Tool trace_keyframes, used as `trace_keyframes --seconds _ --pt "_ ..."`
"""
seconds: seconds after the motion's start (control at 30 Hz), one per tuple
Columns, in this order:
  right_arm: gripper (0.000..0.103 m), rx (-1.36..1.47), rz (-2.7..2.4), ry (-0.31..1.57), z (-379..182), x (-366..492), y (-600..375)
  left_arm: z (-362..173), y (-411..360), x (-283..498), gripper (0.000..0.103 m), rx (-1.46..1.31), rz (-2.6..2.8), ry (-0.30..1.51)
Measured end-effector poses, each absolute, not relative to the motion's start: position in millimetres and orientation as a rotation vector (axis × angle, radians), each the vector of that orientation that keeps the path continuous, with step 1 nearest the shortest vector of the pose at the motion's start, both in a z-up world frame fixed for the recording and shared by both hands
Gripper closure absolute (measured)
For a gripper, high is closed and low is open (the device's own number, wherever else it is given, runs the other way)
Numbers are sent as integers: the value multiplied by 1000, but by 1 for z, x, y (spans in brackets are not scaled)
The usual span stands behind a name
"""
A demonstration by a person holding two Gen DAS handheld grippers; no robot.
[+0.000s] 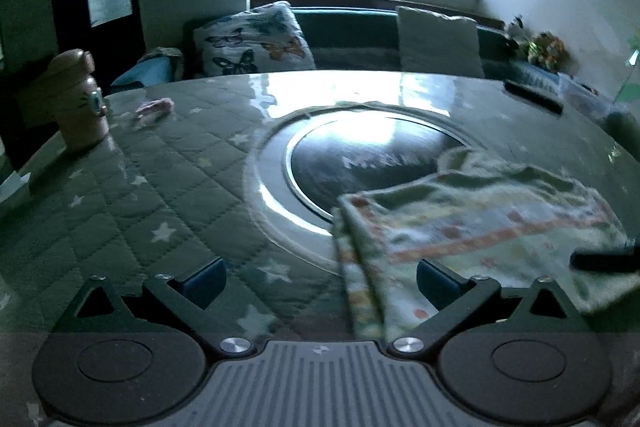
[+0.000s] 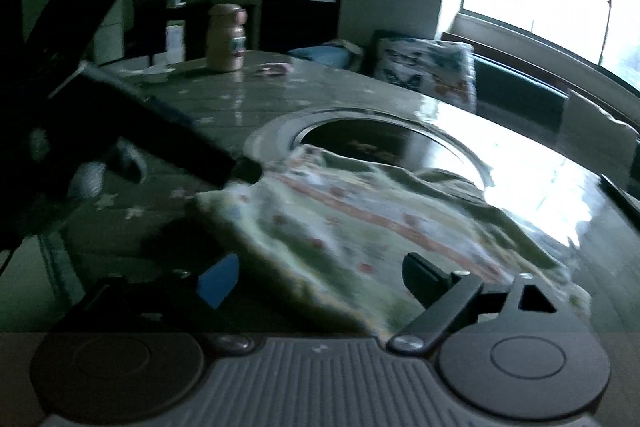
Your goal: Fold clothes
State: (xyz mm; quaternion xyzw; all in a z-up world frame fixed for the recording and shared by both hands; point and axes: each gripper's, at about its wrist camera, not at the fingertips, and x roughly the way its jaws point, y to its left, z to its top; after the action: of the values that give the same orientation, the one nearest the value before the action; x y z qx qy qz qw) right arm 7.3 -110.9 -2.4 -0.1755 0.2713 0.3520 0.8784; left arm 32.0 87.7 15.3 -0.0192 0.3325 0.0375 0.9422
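Patterned cloth (image 1: 480,223) lies folded on the table (image 1: 168,163), its long axis running left-near to right-far, far edge lapping the round dark inset (image 1: 360,155). Left gripper (image 1: 320,279) gapes wide, empty; right gripper (image 2: 320,277) wide too, cloth between its fingers, ungripped. Pink bottle (image 1: 80,99) well away; labels unreadable

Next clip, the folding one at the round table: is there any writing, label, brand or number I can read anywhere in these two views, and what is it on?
None can be read.
Bottle: a small label patch, too blurred to read.
Patterned cloth: printed bands and specks, blurred; no letters can be made out.
Butterfly cushion: pictures only, no words.
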Motion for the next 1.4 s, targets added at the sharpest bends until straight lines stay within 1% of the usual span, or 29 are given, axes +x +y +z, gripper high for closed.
trace_keyframes --seconds 0.07,0.2,0.23,0.27,0.33,0.4,0.43,0.47,0.57,0.63,0.67,0.7,0.73,0.83,1.0,1.07,1.13,1.17,1.2,1.23,1.27,1.3,1.33,1.4 --pt "15 -389 765 561 -3 6 -102 17 96 34 2 -64 92 676" --pt "20 -454 816 538 -4 -1 -82 20 113 39 10 -123 117 676" --pt "22 -471 829 532 -4 -2 -77 20 116 40 14 -138 119 678" --pt "24 -489 846 527 -6 -2 -71 20 120 41 15 -153 120 681" --pt "33 -521 879 522 -9 -3 -60 18 124 42 18 -180 117 690" --pt "37 -549 895 521 -13 -4 -51 16 126 43 21 -198 102 699" --pt "45 -559 902 522 -14 -4 -48 15 126 43 21 -207 90 706" --pt "50 -567 909 524 -16 -4 -45 15 125 44 21 -215 78 712" --pt "59 -582 911 512 -17 -6 -38 12 121 47 21 -228 50 726" --pt "75 -595 906 502 -17 -7 -36 11 119 49 21 -244 35 737" --pt "79 -593 903 503 -16 -7 -36 11 118 51 20 -256 29 745" --pt "86 -585 903 506 -15 -6 -36 10 118 52 20 -268 23 752" --pt "88 -575 903 508 -14 -5 -37 10 118 54 19 -286 16 761" --pt "92 -519 904 506 -6 -3 -43 8 119 59 20 -362 -6 793" --pt "95 -403 894 506 13 4 -61 5 119 68 22 -465 -42 835" --pt "95 -365 889 505 20 6 -70 4 118 71 26 -499 -66 843" --pt "95 -335 889 505 26 8 -77 3 116 75 34 -536 -88 851" --pt "95 -325 890 504 28 7 -80 2 115 77 37 -551 -99 852" --pt "96 -317 890 502 30 6 -82 0 114 78 42 -565 -110 853" --pt "96 -311 891 501 31 4 -84 -1 113 80 52 -580 -120 854" --pt "96 -304 894 500 31 3 -87 -3 114 81 59 -598 -129 857" --pt "96 -299 898 499 32 1 -89 -6 115 82 68 -620 -134 862" --pt "96 -295 901 499 32 -1 -91 -8 116 82 75 -646 -139 864" --pt "96 -289 909 503 31 -4 -95 -13 118 82 82 -682 -146 868"
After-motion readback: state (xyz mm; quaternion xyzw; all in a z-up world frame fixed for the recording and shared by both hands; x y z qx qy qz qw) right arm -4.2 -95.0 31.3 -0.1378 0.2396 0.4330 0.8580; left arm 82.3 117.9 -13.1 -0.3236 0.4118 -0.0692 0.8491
